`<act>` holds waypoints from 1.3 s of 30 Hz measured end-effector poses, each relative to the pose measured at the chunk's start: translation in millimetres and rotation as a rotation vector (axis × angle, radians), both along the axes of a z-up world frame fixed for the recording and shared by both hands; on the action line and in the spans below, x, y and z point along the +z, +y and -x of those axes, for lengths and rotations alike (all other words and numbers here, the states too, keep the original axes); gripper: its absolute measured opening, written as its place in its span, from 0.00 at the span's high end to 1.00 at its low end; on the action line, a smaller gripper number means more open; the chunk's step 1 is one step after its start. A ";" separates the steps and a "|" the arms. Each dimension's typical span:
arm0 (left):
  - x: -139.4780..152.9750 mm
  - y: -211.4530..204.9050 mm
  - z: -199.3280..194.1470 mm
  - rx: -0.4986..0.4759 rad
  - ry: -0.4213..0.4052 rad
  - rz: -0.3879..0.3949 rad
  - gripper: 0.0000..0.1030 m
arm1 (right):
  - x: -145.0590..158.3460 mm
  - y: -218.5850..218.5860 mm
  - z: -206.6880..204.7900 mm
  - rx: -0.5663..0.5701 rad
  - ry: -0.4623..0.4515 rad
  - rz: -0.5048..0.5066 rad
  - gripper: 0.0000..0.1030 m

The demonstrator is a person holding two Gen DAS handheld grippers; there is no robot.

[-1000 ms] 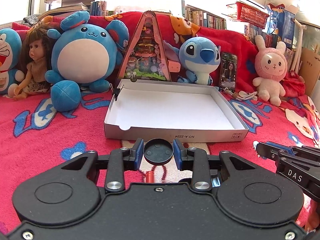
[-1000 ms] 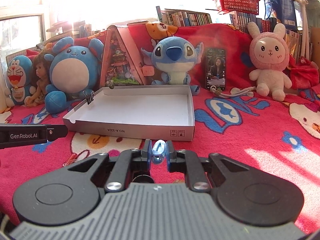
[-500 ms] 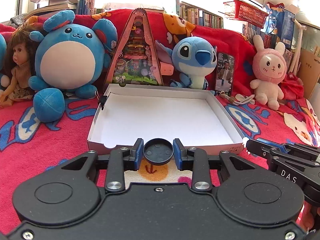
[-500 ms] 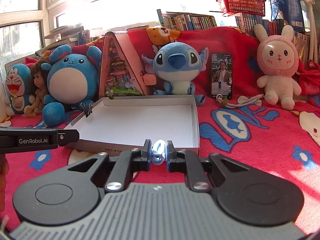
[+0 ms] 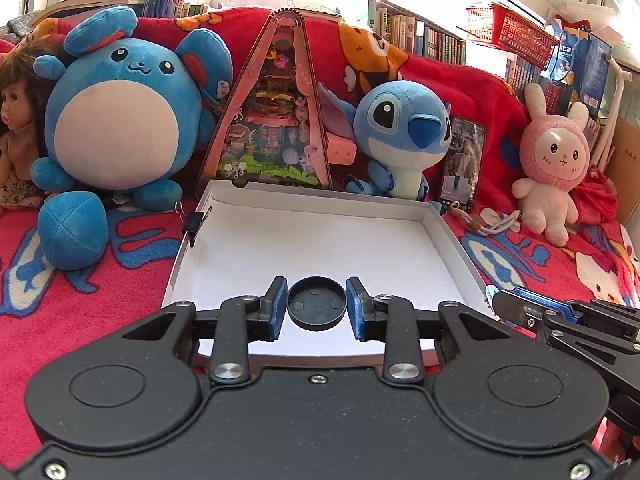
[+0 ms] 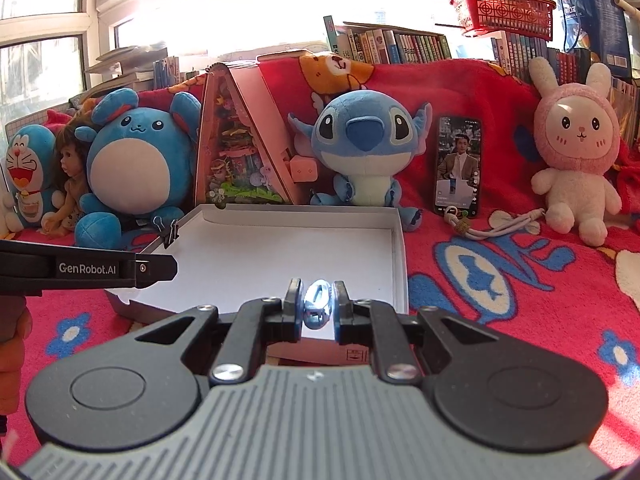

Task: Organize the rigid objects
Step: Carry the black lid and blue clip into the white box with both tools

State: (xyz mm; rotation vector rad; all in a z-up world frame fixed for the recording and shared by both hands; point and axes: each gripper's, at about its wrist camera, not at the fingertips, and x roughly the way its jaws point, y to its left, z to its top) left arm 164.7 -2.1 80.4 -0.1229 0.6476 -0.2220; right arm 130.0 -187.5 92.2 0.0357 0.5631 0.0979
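Note:
My left gripper (image 5: 317, 307) is shut on a round black cap (image 5: 317, 304) and holds it over the near part of a shallow white cardboard box (image 5: 312, 240). My right gripper (image 6: 317, 309) is shut on a small pale-blue clip-like object (image 6: 317, 307) and holds it over the near right corner of the same box (image 6: 280, 248). The right gripper's fingers also show at the right edge of the left wrist view (image 5: 560, 316). The left gripper's side shows at the left of the right wrist view (image 6: 88, 269). The box is empty inside.
A black binder clip (image 5: 195, 222) grips the box's left wall. Plush toys, a doll (image 5: 14, 140), a triangular toy house (image 5: 276, 120) and a phone (image 6: 458, 166) line the back on a red blanket (image 6: 520, 280). A cord (image 6: 496, 226) lies right of the box.
Both grippers have moved forward from the blanket in front of the box to over its near edge, each still holding its object.

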 end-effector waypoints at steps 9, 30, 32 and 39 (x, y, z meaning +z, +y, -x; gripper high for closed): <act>-8.8 -8.2 -55.9 0.028 0.032 -0.010 0.71 | 3.4 -2.4 -51.3 -0.009 0.022 0.003 0.83; -45.8 -22.5 -131.5 0.085 0.079 -0.067 0.71 | -46.8 -5.7 -156.8 -0.072 0.180 -0.075 0.83; -47.2 -21.9 -135.4 0.089 0.085 -0.071 0.71 | -48.4 -6.2 -161.5 -0.077 0.190 -0.085 0.83; -54.5 -24.6 -145.2 0.094 0.102 -0.080 0.71 | -57.0 -5.8 -173.6 -0.086 0.213 -0.081 0.83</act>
